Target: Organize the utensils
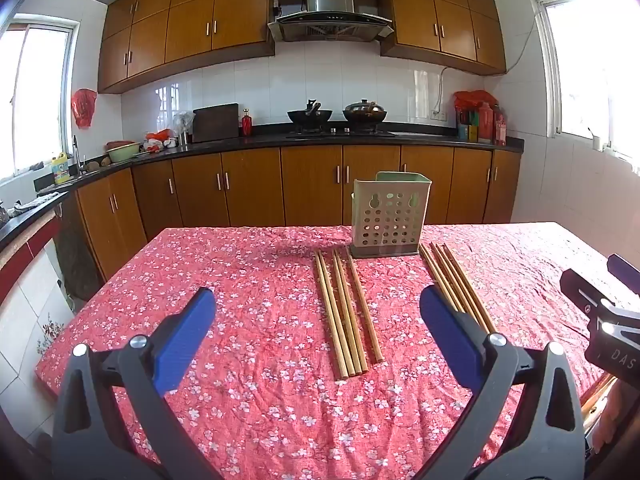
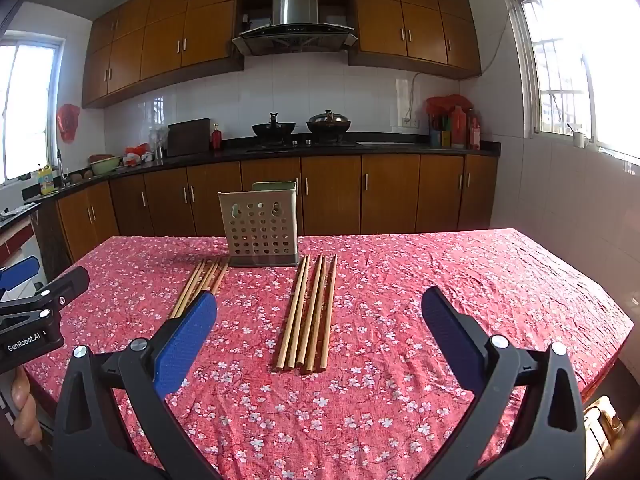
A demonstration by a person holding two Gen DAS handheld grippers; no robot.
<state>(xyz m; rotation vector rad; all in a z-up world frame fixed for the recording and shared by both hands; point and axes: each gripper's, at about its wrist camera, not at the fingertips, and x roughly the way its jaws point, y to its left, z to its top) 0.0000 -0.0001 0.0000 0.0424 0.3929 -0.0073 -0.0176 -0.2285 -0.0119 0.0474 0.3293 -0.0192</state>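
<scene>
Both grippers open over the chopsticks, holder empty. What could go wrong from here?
1. Chopsticks in the left bundle and the right bundle lie touching; a grasp may take several or roll them apart.
2. The wrinkled tablecloth could snag under fingertips.
3. The holder looks light; a chopstick hitting its rim might tip it.

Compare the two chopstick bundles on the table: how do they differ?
The left bundle lies ahead of the left gripper; the right bundle lies ahead of the right gripper. In the right wrist view the left bundle fans out more; the right bundle lies closer packed. Both are wooden, flat on the cloth, flanking the holder.
</scene>
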